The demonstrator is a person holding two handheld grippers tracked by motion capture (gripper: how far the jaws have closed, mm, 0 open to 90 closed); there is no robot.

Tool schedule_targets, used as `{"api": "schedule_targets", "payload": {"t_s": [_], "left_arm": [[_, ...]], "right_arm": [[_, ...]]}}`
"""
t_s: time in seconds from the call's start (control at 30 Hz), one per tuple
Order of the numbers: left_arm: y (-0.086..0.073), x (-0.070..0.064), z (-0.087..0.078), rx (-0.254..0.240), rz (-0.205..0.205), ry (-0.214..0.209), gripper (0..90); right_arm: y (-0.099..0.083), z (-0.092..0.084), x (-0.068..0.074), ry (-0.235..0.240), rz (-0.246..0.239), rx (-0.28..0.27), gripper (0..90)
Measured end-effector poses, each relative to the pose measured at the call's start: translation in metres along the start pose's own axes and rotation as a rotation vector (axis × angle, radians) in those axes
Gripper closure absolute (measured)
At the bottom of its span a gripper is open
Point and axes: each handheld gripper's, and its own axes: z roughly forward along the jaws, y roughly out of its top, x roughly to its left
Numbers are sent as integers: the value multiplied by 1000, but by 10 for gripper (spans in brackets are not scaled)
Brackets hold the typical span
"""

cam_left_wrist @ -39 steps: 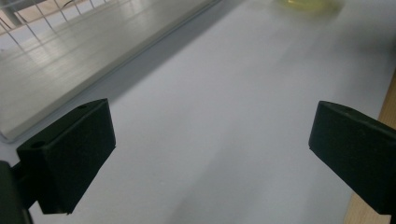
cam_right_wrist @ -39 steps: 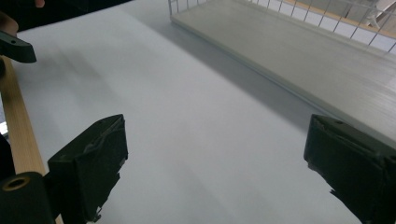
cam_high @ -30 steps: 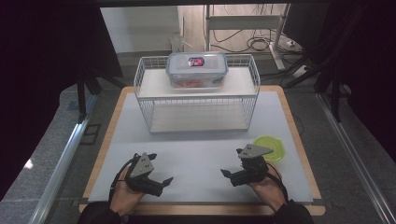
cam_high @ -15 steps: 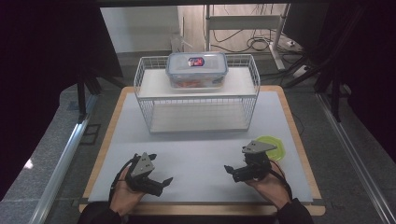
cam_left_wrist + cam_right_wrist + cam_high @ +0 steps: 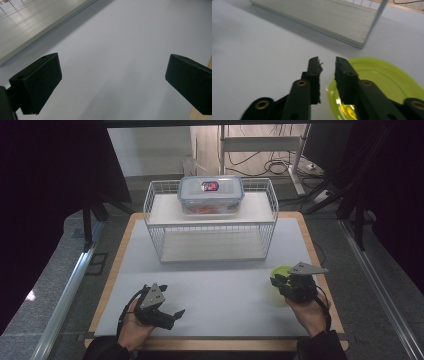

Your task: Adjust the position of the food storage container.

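At the near left of the white surface (image 5: 220,285), the left hand-held gripper (image 5: 172,316) rests in the person's left hand (image 5: 131,329), its jaws spread wide apart with nothing between them; the left gripper view shows bare white surface in the broad gap. Farther back, in the middle, stands a white wire rack (image 5: 212,225) with a flat shelf on top and another below, and on the upper shelf sits a clear lidded food container (image 5: 211,194) with a red-and-blue label on its lid and something orange-red inside. Over at the near right, the right hand-held gripper (image 5: 276,281) is held in the person's right hand (image 5: 309,312), with a grey three-cornered plate on top. Its jaws have just been closing and now stand close together with a narrow gap between them. A lime-green plastic plate (image 5: 384,82) lies flat on the surface, under and just beyond that gripper; the right gripper view shows the plate's near rim at the right-hand jaw, but whether the jaws pinch the rim cannot be told.
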Motion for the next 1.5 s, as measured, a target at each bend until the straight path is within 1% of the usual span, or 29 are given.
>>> {"api": "schedule_targets", "payload": {"t_s": [0.03,0.07,0.17,0.37,0.4,0.53,0.63,0.8,0.93,1.07,1.2,1.3,1.5], "left_arm": [[0,0,0,1,-1,0,5],[0,0,0,1,-2,0,5],[0,0,0,2,-7,-2,7],[0,0,1,7,-8,-2,9],[0,0,1,8,-7,-3,9],[0,0,1,12,-6,-3,9],[0,1,2,17,-6,-5,9],[0,0,3,22,-5,-6,10],[0,0,4,28,-5,-8,10],[0,0,4,30,-3,-9,10],[0,0,4,33,-2,-11,11],[0,0,4,33,-2,-12,11],[0,-1,5,35,0,-12,13]], "right_arm": [[0,-2,-2,-10,6,1,815],[-2,-5,-8,-32,12,-4,852],[-5,-10,-18,-54,39,0,900],[-13,-21,-40,-144,99,-2,900],[-16,-25,-46,-165,111,-4,900],[-24,-30,-57,-210,145,-6,900],[-26,-30,-62,-228,157,-1,900],[-32,-23,-72,-264,166,39,900],[-36,-16,-77,-262,180,62,900],[-37,-12,-76,-264,169,83,900],[-38,-9,-76,-261,174,101,900],[-38,-8,-76,-255,183,105,900],[-37,-4,-71,-224,191,106,900]]}}
